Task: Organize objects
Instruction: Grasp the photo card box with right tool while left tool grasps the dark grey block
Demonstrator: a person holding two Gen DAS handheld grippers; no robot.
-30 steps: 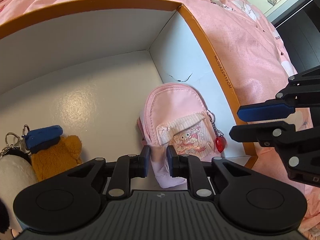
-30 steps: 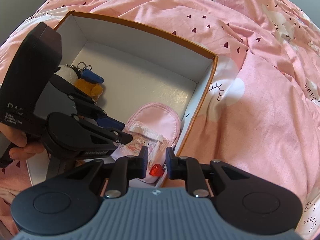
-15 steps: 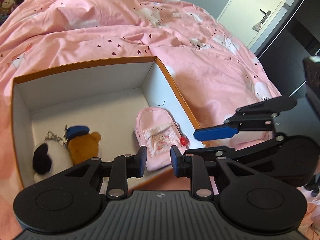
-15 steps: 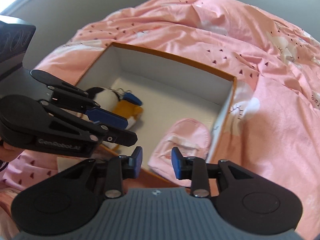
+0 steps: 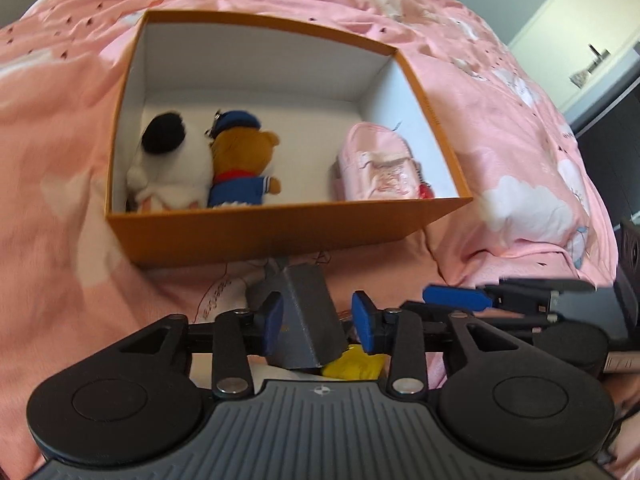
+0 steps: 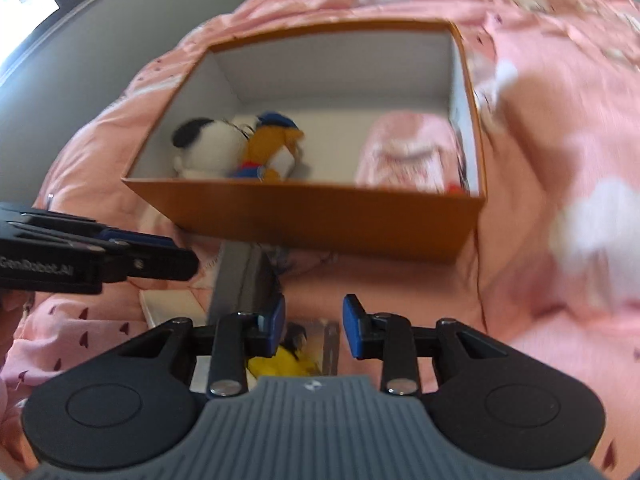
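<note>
Inspector A: The left gripper [image 5: 318, 316] was found with its jaws part-way apart and opening. A dark grey wedge-shaped block [image 5: 306, 320] stood between them; one pad [image 5: 274, 316] lay close against it, but no firm press could be confirmed. Was anything held?

Inspector B: Nothing was judged to be held. The right gripper [image 6: 314, 326] was noted with its jaws modestly apart and nothing pressed between them. Directly under it a clear case with a yellow item [image 6: 292, 358] was seen, and the grey block [image 6: 240, 284] just to its left.

Inspector A: And beyond the grippers?

Inspector B: Ahead of both, on the pink bedcover [image 5: 520, 152], the orange box [image 5: 280, 228] was recorded. Inside it, at far left, a white-and-black plush [image 5: 168, 164] was touching a brown bear plush [image 5: 244, 168]; the pink mini backpack [image 5: 380, 168] lay against the right wall.

Inspector A: What was advised for the step in hand?

Inspector B: The step was judged to be the pickup of a remaining loose item near the grippers. It was recommended that one item be selected per gripper, that the block be squared between the pads before closing, and that the two grippers, standing near each other, be kept from colliding. The bare floor in the middle of the box was judged the best spot for placing.
</note>
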